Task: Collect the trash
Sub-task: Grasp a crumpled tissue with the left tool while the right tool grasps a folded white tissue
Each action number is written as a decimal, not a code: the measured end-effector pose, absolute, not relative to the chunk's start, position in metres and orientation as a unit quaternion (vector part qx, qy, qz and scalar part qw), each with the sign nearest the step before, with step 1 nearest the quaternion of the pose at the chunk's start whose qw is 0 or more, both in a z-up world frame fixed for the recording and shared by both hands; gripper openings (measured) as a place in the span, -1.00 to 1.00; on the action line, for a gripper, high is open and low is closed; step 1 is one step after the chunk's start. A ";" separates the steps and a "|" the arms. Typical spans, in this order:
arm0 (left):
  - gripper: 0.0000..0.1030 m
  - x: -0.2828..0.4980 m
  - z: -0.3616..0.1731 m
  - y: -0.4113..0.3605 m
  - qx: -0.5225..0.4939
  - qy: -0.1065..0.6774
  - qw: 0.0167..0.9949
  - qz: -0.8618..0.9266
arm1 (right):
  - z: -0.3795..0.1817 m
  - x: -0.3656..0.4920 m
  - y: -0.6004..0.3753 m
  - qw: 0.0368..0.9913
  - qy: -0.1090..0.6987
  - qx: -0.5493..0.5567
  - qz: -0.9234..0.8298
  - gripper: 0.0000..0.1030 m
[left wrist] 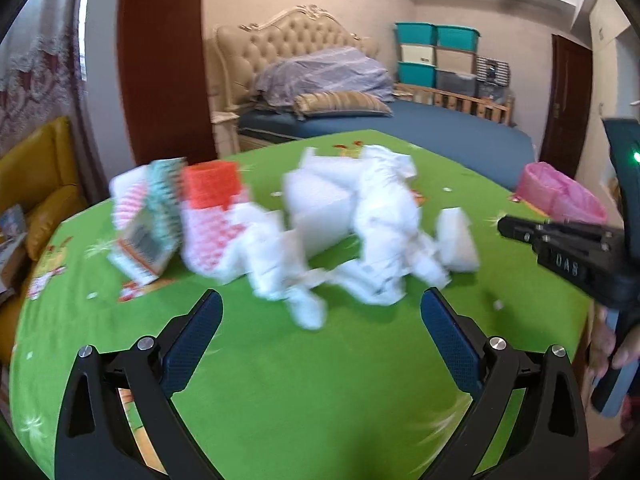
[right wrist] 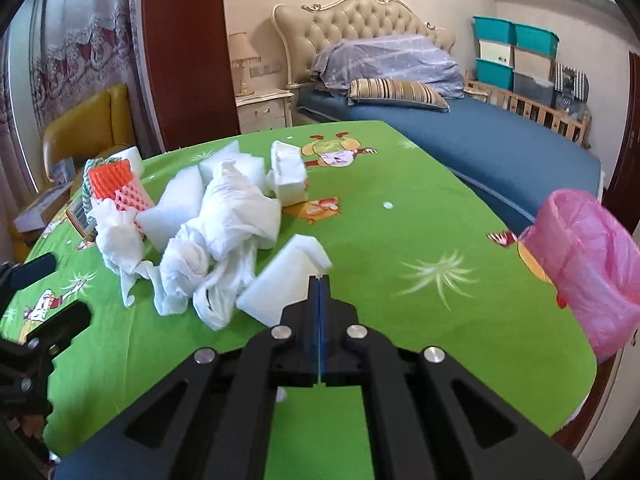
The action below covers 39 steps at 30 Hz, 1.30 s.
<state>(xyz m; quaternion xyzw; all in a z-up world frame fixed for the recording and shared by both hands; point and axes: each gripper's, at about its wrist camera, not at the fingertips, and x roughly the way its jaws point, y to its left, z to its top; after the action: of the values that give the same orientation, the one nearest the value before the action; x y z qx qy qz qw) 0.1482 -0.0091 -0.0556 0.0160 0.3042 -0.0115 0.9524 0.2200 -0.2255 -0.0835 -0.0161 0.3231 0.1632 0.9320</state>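
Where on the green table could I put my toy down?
Bare cloth lies between the trash pile and the pink bin, and along the near edge before the left gripper. The far left, by the orange net, is crowded.

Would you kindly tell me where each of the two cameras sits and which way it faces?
Left wrist: on the left gripper, jaws open, facing the white trash pile on the green tablecloth; the right gripper and a hand show at right.
Right wrist: on the right gripper, jaws shut, facing the same pile, pink bin bag at right; the left gripper's fingers show at left.
Shared: pile, tablecloth, bag, bed.
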 end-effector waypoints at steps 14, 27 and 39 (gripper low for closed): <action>0.35 0.229 -0.080 -0.039 0.008 0.374 0.927 -0.021 | -0.095 0.222 -0.257 0.927 0.336 0.032 0.163 0.37; -0.37 0.154 -0.065 -0.005 -0.004 0.312 0.950 -0.013 | -0.092 0.216 -0.217 0.926 0.334 -0.015 0.178 0.37; -0.36 0.132 -0.067 0.026 -0.010 0.302 0.953 0.034 | -0.099 0.246 -0.172 0.925 0.364 -0.041 0.099 0.11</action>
<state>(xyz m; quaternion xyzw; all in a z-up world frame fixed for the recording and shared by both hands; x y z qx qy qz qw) 0.1315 0.0262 -0.0673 -0.0105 0.3023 0.0344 0.9525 0.2462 -0.1723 -0.0995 -0.0409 0.3643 0.0985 0.9252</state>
